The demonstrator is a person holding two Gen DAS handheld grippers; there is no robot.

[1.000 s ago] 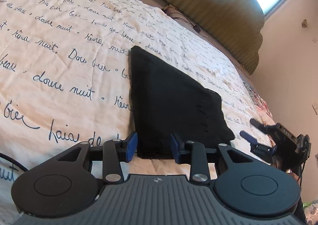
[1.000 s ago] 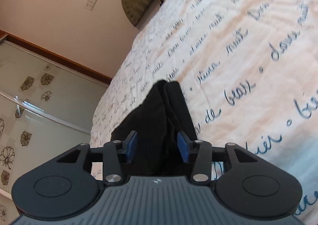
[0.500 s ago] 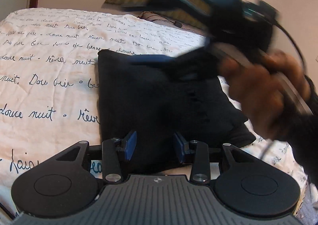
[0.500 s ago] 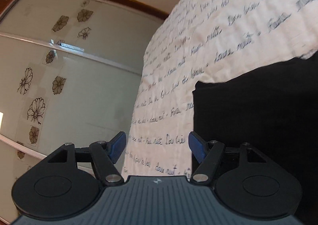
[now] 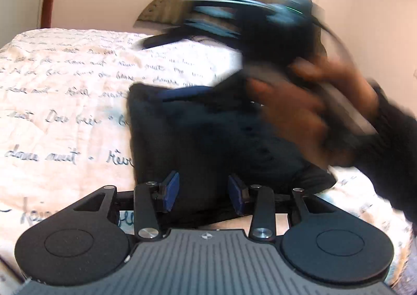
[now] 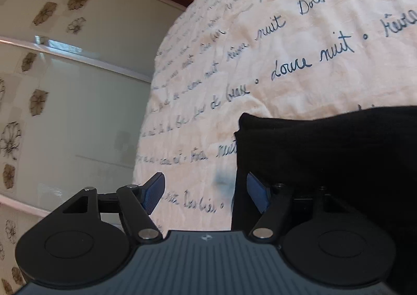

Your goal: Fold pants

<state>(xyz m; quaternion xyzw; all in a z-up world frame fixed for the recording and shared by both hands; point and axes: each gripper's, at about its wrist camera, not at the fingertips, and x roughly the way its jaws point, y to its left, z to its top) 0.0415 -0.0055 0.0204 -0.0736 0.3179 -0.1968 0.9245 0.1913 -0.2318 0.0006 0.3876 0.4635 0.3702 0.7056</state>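
Black pants (image 5: pixel 208 138) folded into a compact stack, lying flat on a cream bedspread (image 5: pixel 65 86) printed with dark handwriting. Left gripper (image 5: pixel 203 196) low at the stack's near edge, blue pads (image 5: pixel 170 190) apart, 2 fingers straddling the fabric with nothing clamped. Right gripper (image 6: pixel 206 193) at the stack's left edge, spread wide: 1 pad (image 6: pixel 153 192) over bare bedspread, the other (image 6: pixel 256 194) against the black cloth, nothing held. In the left view, right hand (image 5: pixel 312 112) blurred above the pants, wrapped around its gripper handle. Padded headboard (image 5: pixel 166 6) at the bed's far end, window above. Frosted floral doors (image 6: pixel 52 86) beside the bed in the right view.
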